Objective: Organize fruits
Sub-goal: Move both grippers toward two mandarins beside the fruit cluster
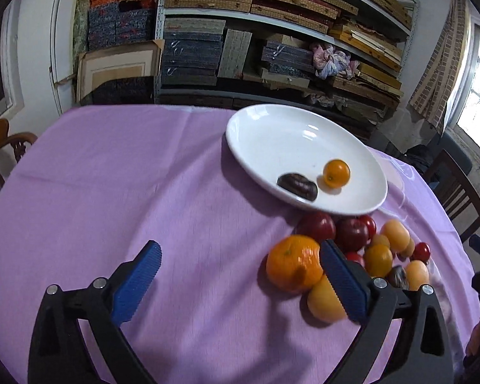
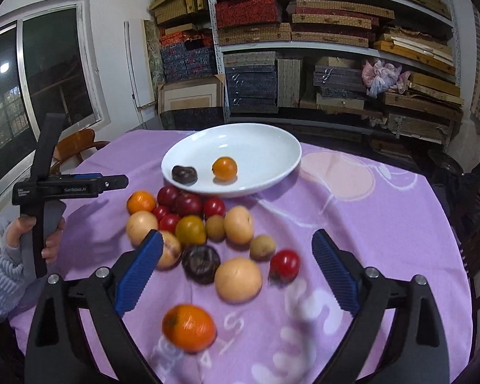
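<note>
A white plate point(image 1: 272, 134) at the far side of the purple cloth holds a small orange point(image 1: 336, 172) and a dark wrinkled fruit point(image 1: 297, 186). In front of the plate lies a pile of fruit point(image 2: 208, 224): red, orange, yellow-tan and dark pieces. My left gripper point(image 1: 240, 252) is open and holds nothing; a large mandarin point(image 1: 292, 262) lies by its right finger. My right gripper point(image 2: 236, 243) is open above the pile, nothing gripped. A blurred orange point(image 2: 188, 326) sits low between its fingers. The right wrist view also shows the plate point(image 2: 265, 140) and the left gripper point(image 2: 118, 181), held by a hand point(image 2: 51, 240).
Shelves point(image 2: 336, 48) stacked with boxes stand behind the round table. Wooden chairs point(image 1: 457, 192) point(image 2: 76, 144) stand at its sides. A window point(image 2: 32, 80) is on the left wall. Bare purple cloth point(image 1: 112, 176) stretches left of the plate.
</note>
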`<state>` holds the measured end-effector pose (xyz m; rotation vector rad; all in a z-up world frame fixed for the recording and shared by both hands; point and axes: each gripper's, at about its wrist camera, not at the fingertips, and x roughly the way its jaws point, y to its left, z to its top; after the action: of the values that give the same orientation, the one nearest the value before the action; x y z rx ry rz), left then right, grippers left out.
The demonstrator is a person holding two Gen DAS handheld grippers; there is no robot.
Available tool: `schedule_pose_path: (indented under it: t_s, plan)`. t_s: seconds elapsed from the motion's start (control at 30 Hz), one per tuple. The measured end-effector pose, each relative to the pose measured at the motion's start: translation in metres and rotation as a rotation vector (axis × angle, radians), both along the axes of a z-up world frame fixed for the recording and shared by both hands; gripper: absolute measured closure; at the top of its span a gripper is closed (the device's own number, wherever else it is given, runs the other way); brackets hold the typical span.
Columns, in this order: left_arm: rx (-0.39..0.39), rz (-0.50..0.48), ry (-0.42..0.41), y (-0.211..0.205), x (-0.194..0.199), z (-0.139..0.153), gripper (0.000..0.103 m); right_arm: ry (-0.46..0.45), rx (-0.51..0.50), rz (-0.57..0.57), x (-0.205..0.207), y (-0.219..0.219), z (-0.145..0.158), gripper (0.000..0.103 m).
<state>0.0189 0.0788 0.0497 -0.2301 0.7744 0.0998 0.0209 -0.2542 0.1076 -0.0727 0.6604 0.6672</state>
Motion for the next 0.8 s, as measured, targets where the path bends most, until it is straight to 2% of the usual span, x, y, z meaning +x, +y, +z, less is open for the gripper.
schedule_pose_path:
  t_s: [0.1, 0.23, 0.33, 0.4, 0.47, 0.6, 0.73, 0.8]
  plan:
    - [-0.025, -0.011, 0.002, -0.007, -0.015, -0.010, 0.003, 0.041, -0.006, 0.022, -0.026, -0.001, -0.017, 0.011]
    - [0.017, -0.022, 0.009, -0.015, -0.018, -0.016, 0.003, 0.036, -0.097, 0.056, -0.044, 0.018, -0.034, 0.011]
    - [0.013, -0.015, 0.003, -0.013, -0.019, -0.017, 0.003, 0.065, -0.125, 0.092, -0.042, 0.033, -0.042, 0.025]
    - [0.010, -0.012, 0.001, -0.010, -0.020, -0.018, 0.003, 0.072, -0.132, 0.100, -0.040, 0.040, -0.045, 0.028]
    - [0.001, -0.011, 0.004, -0.008, -0.019, -0.018, 0.003, 0.081, -0.138, 0.108, -0.037, 0.045, -0.046, 0.036]
    - [-0.003, -0.019, 0.014, -0.008, -0.017, -0.020, 0.003, 0.098, -0.153, 0.099, -0.031, 0.050, -0.051, 0.040]
    - [0.026, -0.038, 0.007, -0.014, -0.017, -0.019, 0.003, 0.135, -0.145, 0.100, -0.023, 0.051, -0.054, 0.041]
    - [0.047, -0.048, -0.001, -0.019, -0.017, -0.019, 0.003, 0.146, -0.141, 0.092, -0.019, 0.050, -0.055, 0.051]
